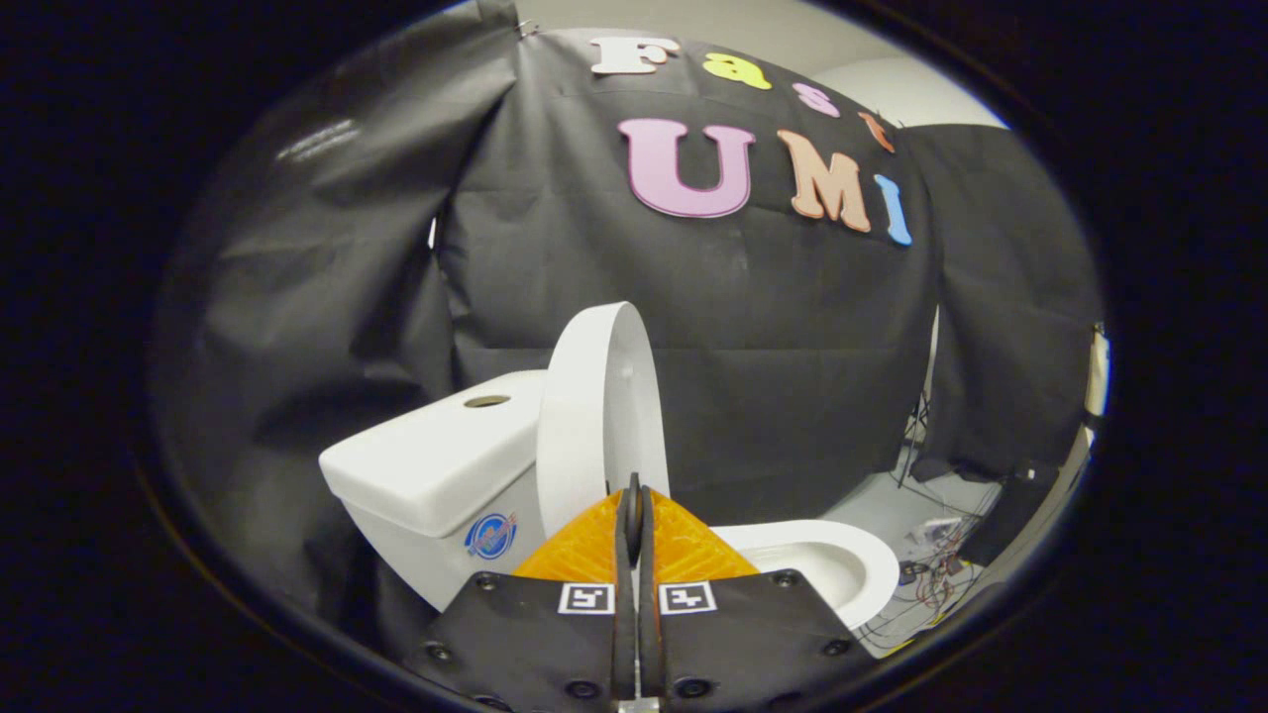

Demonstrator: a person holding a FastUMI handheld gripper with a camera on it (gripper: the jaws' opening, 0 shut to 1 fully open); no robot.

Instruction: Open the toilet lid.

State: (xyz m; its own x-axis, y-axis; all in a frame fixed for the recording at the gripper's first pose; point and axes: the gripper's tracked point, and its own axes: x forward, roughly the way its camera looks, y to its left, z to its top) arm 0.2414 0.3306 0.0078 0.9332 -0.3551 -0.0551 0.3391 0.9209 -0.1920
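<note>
A white toilet stands just ahead of my fingers. Its lid (599,416) is raised, standing nearly upright beside the tank (436,460). The seat and bowl rim (827,560) lie uncovered to the right of the lid. My gripper (634,495) is shut, its two fingers pressed together with nothing between them. The tips sit in front of the lid's lower edge; I cannot tell whether they touch it.
Black cloth walls close in behind and to the left of the toilet. To the right, past the bowl, lies a pale floor with a tangle of cables (931,574) and a stand's legs (916,446).
</note>
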